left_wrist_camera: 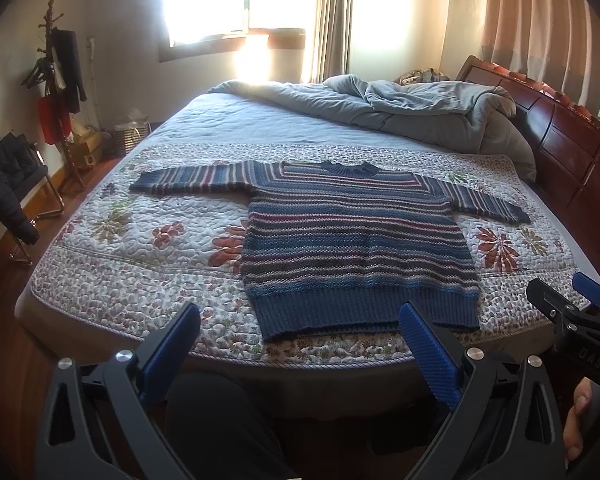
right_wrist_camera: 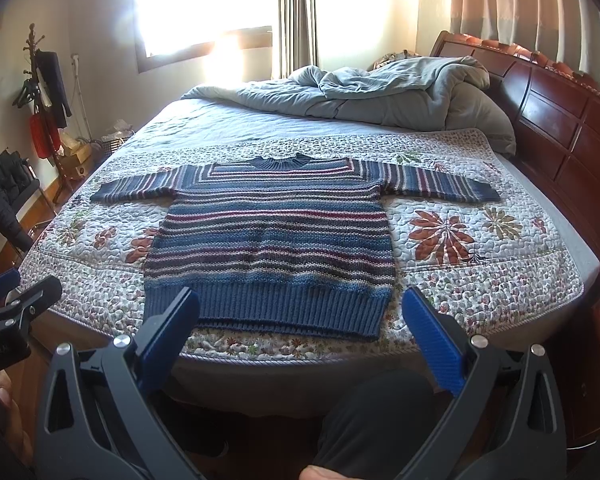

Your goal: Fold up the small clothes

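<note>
L gripper (left_wrist_camera: 300, 344) and R gripper (right_wrist_camera: 300, 332) are hovering off the bed's near edge, jaws spread wide, holding nothing. R gripper's body is showing "DAS" lettering in the left view; the label on L's body in the right view is too blurred to read. Striped knit sweater (right_wrist_camera: 268, 240) is lying flat w/ sleeves out on the floral quilt (right_wrist_camera: 480, 280). Window glare is washing out the bkgd.

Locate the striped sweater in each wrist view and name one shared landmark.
Left wrist: striped sweater lies right of centre on the floral quilt.
Right wrist: striped sweater lies nearly centred, slightly left.
Shared landmark: the rumpled grey duvet behind it.
</note>
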### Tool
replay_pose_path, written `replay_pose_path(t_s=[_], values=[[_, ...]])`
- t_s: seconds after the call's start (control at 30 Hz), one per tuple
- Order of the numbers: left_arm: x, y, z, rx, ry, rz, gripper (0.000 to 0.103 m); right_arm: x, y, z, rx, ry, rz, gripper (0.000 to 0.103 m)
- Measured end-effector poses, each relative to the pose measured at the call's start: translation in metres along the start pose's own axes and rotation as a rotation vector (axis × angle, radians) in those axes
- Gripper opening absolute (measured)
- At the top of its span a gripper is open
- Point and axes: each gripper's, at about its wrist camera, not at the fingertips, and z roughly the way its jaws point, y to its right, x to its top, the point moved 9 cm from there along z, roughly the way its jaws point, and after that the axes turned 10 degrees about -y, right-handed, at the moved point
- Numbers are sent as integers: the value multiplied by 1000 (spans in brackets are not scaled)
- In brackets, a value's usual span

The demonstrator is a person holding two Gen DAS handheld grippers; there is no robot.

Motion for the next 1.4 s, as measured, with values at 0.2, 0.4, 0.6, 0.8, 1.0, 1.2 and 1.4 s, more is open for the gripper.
replay_pose_path(t_s=[0.2,0.4,0.6,0.8,1.0,1.2,1.4], values=[[0,-1,0,2,1,0,99,-2,0,1,0,-2,2,101],[0,0,1,3,1,1,99,-2,1,2,1,-1,3,101],[-1,1,2,4,1,2,99,-3,1,2,2,-2,4,101],[-1,1,2,5,2,3,99,-2,2,1,2,-1,4,101],[-2,2,3,5,2,2,99,-3,3,2,1,-2,6,101],[-1,2,3,5,1,3,99,-4,4,2,-1,-2,6,101],[-1,2,3,5,2,3,99,-5,5,3,-2,-3,6,101]])
